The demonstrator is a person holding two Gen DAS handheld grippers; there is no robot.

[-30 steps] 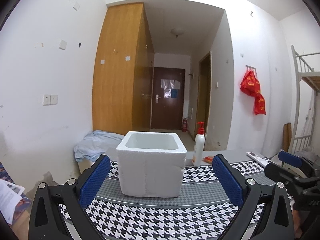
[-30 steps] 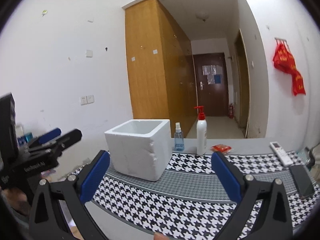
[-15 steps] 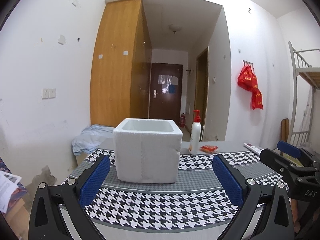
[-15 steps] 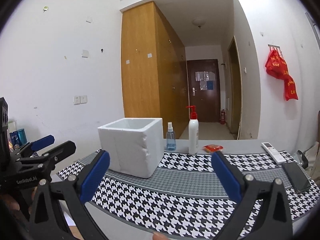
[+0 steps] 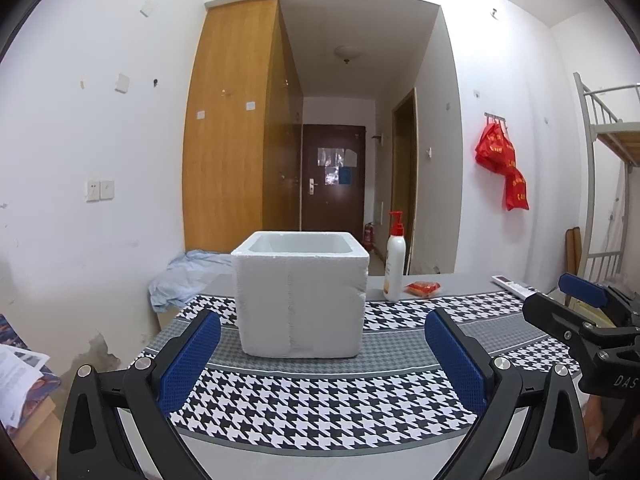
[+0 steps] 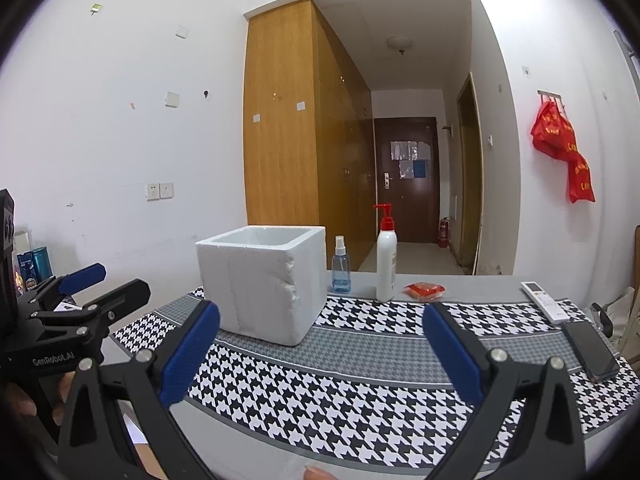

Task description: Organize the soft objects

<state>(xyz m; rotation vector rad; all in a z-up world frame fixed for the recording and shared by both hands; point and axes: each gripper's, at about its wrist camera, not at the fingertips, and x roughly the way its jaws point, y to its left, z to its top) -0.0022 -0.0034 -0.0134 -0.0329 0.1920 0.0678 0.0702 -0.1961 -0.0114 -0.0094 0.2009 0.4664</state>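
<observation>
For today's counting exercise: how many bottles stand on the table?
2. The white pump bottle with a red top stands behind the houndstooth cloth, right of the white foam box; the small clear blue spray bottle stands between them. The box may hide others.

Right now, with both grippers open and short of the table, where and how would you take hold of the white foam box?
Judging by its shape, grip one wall of the foam box at the rim, coming from above: one finger inside, one outside. It stands upright with its top open, and its body looks about as wide as the open left gripper, so a straddle seems unlikely. The right gripper is open too.
</observation>
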